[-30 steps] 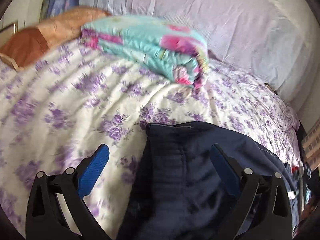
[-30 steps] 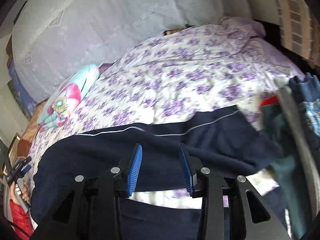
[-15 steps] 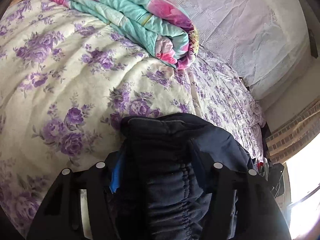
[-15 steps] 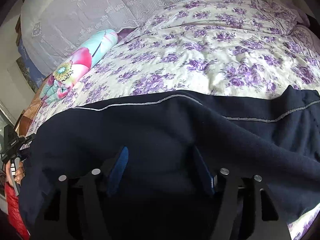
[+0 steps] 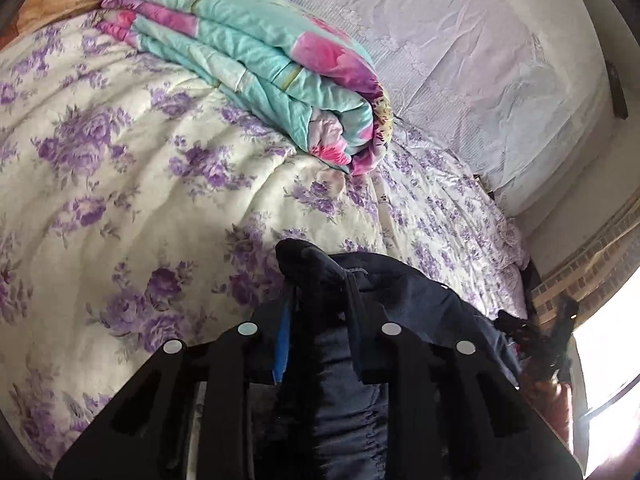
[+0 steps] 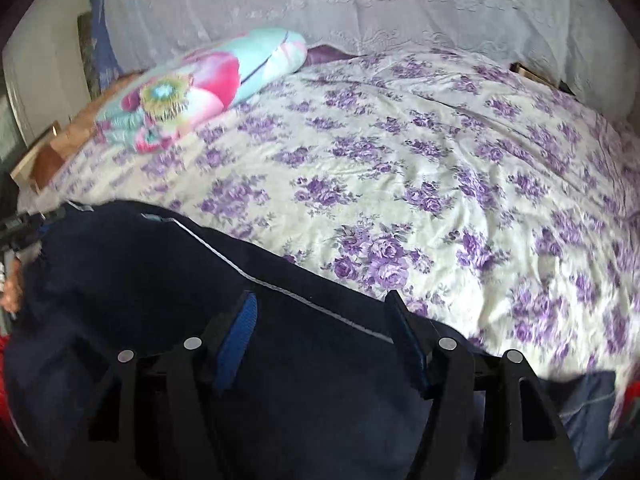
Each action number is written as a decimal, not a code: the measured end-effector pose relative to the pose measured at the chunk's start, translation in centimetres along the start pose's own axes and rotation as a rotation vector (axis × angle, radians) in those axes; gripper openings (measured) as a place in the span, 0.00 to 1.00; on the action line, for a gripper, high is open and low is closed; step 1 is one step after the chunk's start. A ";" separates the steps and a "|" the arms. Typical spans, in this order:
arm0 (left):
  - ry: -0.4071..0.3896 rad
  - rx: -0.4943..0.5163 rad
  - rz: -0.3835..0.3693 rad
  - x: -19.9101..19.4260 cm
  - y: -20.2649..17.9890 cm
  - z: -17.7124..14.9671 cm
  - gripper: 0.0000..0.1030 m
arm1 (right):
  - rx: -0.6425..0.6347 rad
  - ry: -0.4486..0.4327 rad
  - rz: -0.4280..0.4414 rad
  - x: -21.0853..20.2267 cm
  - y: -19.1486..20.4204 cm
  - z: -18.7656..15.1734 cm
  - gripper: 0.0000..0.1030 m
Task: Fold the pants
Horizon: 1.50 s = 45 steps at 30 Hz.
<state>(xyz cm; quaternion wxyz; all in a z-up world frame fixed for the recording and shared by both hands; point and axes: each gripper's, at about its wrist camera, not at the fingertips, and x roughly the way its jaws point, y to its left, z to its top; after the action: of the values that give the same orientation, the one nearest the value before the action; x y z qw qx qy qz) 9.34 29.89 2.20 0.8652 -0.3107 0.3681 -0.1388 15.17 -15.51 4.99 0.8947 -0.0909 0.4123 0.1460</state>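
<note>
Dark navy pants point(image 5: 420, 300) lie on the flowered bed cover point(image 5: 120, 168). My left gripper point(image 5: 320, 296) is closing on the gathered waistband end, and the cloth bunches up between its blue pads. In the right wrist view the pants point(image 6: 140, 264) stretch leftward with a pale piping stripe point(image 6: 280, 288) along the side. My right gripper point(image 6: 322, 300) hangs just over the leg, its jaws closing slightly. Cloth lies under and between its fingers, but the pads stand apart from it.
A folded turquoise and pink quilt point(image 5: 260, 52) lies at the head end of the bed, also the quilt point(image 6: 200, 88) at the far left. White lace cloth point(image 6: 360, 8) covers the wall behind. A hand point(image 6: 12, 288) shows at the left edge. Something red point(image 6: 632, 396) sits at the right.
The left jaws went from wide open to pinched on the waistband. The right gripper opened and slid along the pants leg toward the waist end.
</note>
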 end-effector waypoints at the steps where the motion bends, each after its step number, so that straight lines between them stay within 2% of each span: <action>1: 0.004 -0.022 -0.025 -0.1 0.4 0.0 0.24 | -0.043 0.013 -0.014 0.7 0.4 -0.2 0.65; 3: 0.012 -0.035 -0.013 0.2 0.7 0.2 0.35 | -0.119 0.038 -0.059 2.1 1.1 -0.8 0.65; 4: 0.026 -0.027 -0.011 0.6 0.5 0.2 0.36 | -0.149 0.047 -0.082 2.8 1.3 -1.1 0.65; 6: 0.044 0.011 0.010 1.2 -0.2 0.1 0.36 | -0.172 0.039 -0.083 3.5 1.5 -1.2 0.41; 7: 0.040 0.027 0.024 1.3 -0.5 0.1 0.35 | -0.169 0.040 -0.048 3.5 1.6 -1.0 0.18; 9: 0.012 0.031 0.005 0.7 -0.6 0.2 0.24 | -0.158 0.033 -0.043 3.4 1.8 -0.4 0.09; 10: -0.004 0.022 -0.017 0.3 -0.4 0.3 0.22 | -0.161 0.027 -0.051 3.3 1.8 0.0 0.07; 12: -0.034 0.014 -0.056 -0.3 -0.3 0.7 0.18 | -0.128 0.002 -0.063 3.1 1.2 1.3 0.07; 15: -0.081 0.071 -0.045 -0.8 -1.5 0.9 0.16 | -0.038 -0.035 -0.036 3.4 -0.4 3.9 0.07; 17: -0.113 0.103 -0.034 -1.1 -2.1 1.0 0.16 | -0.018 -0.030 -0.047 5.0 -0.6 4.9 0.07; 19: -0.124 0.085 -0.025 -1.1 -1.7 1.3 0.16 | -0.008 -0.003 -0.058 7.4 -0.3 5.1 0.10; 22: -0.064 -0.012 -0.019 0.3 0.5 1.6 0.16 | -0.080 0.006 -0.145 9.4 1.4 5.1 0.19; 23: -0.031 -0.059 -0.019 1.0 1.6 1.6 0.16 | -0.097 0.007 -0.182 9.1 1.8 5.2 0.30; 24: -0.010 -0.092 -0.024 1.3 2.2 1.5 0.18 | -0.104 0.006 -0.207 8.8 1.8 5.2 0.36; 25: 0.002 -0.119 -0.033 1.4 2.8 1.5 0.19 | -0.108 -0.001 -0.207 8.1 1.6 5.1 0.41; 27: -0.011 -0.125 -0.027 0.8 2.9 1.4 0.20 | -0.084 -0.008 -0.154 5.8 0.4 4.4 0.41; 30: -0.101 -0.083 0.028 -1.6 1.9 1.3 0.19 | 0.025 -0.032 -0.125 0.5 -3.2 2.3 0.41; 34: -0.176 -0.020 -0.018 -4.8 -0.2 0.7 0.20 | 0.255 -0.060 -0.200 -7.2 -11.4 -3.2 0.47; 35: -0.180 0.017 -0.043 -5.3 -1.2 0.2 0.24 | 0.312 -0.054 -0.238 -8.4 -13.6 -4.8 0.47; 37: -0.162 0.063 -0.084 -5.4 -2.9 -0.6 0.37 | 0.418 -0.034 -0.328 -10.4 -17.8 -7.9 0.47; 38: -0.143 0.089 -0.103 -5.2 -4.0 -1.2 0.46 | 0.472 -0.027 -0.356 -11.3 -19.8 -9.4 0.47; 40: -0.096 0.140 -0.128 -4.3 -5.8 -2.6 0.51 | 0.547 -0.010 -0.363 -11.9 -22.0 -12.1 0.47; 42: -0.044 0.190 -0.114 -2.8 -7.3 -3.7 0.52 | 0.608 0.005 -0.345 -11.5 -23.3 -14.3 0.47; 45: 0.021 0.230 -0.027 -0.3 -7.9 -4.8 0.61 | 0.704 0.026 -0.234 -9.1 -24.6 -16.0 0.47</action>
<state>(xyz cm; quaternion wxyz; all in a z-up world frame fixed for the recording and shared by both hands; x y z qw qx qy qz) 5.54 21.88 4.81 0.8893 -0.2130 0.3546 -0.1950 6.44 -44.91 2.71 0.8766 0.1741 0.4352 -0.1090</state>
